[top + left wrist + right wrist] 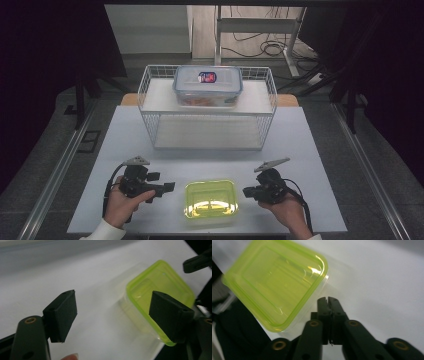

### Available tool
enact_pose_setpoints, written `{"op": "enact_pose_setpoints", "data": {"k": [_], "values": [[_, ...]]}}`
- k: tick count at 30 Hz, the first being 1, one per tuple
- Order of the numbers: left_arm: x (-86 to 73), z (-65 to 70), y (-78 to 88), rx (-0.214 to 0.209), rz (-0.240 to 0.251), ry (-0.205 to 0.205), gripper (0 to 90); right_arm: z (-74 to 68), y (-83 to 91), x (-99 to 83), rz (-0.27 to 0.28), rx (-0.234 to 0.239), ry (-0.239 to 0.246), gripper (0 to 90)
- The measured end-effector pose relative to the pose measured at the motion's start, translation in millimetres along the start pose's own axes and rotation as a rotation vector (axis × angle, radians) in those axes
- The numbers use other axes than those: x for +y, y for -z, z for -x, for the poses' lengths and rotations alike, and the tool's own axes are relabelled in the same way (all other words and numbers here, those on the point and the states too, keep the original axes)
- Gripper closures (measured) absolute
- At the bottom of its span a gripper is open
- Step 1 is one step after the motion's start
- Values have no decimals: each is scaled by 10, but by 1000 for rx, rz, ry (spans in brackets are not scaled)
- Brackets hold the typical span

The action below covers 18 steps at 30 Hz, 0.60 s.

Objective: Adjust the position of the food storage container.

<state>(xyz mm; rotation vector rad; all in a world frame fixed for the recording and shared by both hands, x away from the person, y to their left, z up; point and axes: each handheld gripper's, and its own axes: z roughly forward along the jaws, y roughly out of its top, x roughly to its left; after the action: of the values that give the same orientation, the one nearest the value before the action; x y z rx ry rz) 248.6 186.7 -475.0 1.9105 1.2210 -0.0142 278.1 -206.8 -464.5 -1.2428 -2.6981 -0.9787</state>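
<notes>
Flanking the green-lidded box (211,199) at nine and three o'clock, the left hand-held gripper (169,187) is spread to grasp it, the right hand-held gripper (246,192) pressed together, empty.

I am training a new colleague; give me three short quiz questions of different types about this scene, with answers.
1. True or false: the green-lidded container sits inside the wire basket.
2. Which gripper has its jaws wide apart: A left, B right?
3. What stands on the basket's upper shelf?

Key: 1 false, it is on the table between the left gripper and right gripper. 2 A. 3 A clear blue-lidded box.
</notes>
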Motion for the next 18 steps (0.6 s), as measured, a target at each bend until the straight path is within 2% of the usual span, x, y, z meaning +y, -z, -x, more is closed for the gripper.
{"op": "enact_pose_setpoints", "data": {"k": [3, 5, 9, 13, 18], "values": [[-50, 13, 23, -5, 6, 22, 215, 46, 51, -74, 47, 24, -17, 680], [-90, 18, 33, -18, 9, 38, 214, 72, 90, -115, 78, 56, -50, 611], [-164, 22, 30, -66, 23, 92, 214, 132, 146, -209, 144, 124, -126, 528], [-208, 42, 26, -82, 44, 128, 218, 168, 160, -273, 187, 158, -179, 452], [-239, 55, 0, -104, 58, 145, 219, 186, 141, -289, 213, 161, -195, 398]]}}
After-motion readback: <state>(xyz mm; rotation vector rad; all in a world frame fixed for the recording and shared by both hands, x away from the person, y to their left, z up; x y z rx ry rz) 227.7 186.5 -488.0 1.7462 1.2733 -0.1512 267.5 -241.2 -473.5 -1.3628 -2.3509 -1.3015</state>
